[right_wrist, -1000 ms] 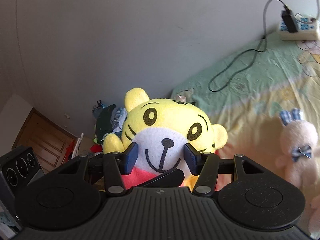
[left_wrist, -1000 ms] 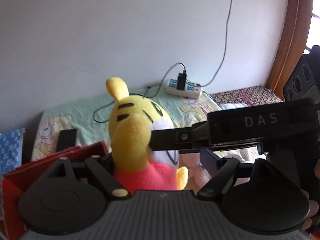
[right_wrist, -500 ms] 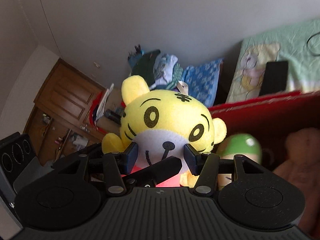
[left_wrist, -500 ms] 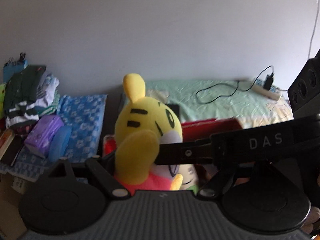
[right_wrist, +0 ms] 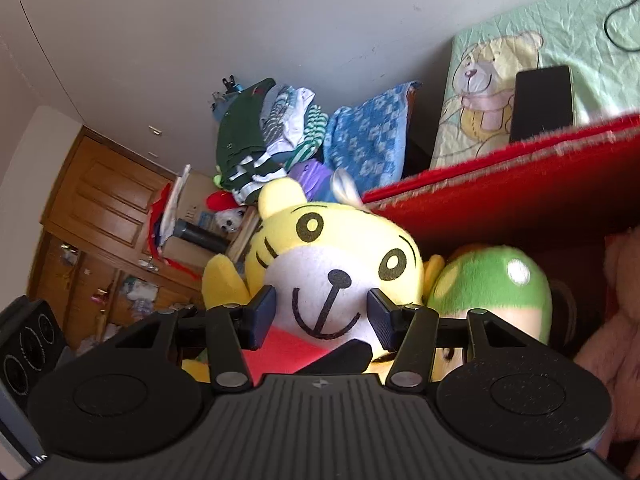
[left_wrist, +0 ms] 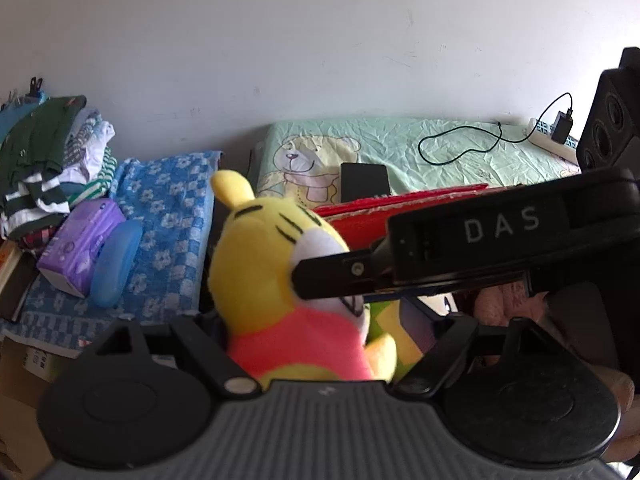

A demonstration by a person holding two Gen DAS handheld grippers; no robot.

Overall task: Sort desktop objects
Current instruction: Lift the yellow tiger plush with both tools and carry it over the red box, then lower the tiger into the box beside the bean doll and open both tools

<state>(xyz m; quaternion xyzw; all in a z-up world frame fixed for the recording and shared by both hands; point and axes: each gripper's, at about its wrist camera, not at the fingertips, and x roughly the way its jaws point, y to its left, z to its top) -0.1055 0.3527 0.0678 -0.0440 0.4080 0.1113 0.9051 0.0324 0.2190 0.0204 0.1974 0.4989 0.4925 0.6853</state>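
A yellow tiger plush (right_wrist: 336, 264) with a white muzzle and red shirt is held by both grippers. My right gripper (right_wrist: 322, 314) is shut on its cheeks. My left gripper (left_wrist: 316, 320) is shut on its red body (left_wrist: 296, 340); its fingertips are hidden behind the plush. The right gripper's finger crosses the left wrist view, pressing the plush's face. The plush hangs over the left end of a red box (right_wrist: 520, 196), next to a green-capped plush (right_wrist: 496, 280) inside it.
A bed with a green bear sheet (left_wrist: 420, 148) carries a black phone (left_wrist: 364, 186), a cable and a power strip (left_wrist: 560, 136). To the left lie a blue towel (left_wrist: 168, 208), a purple pack (left_wrist: 80, 248) and folded clothes (left_wrist: 44, 160). A wooden wardrobe (right_wrist: 100, 216) stands far left.
Both grippers have carried the tiger plush left from above the bed and lowered it to the red box. The box and the green plush have come into view.
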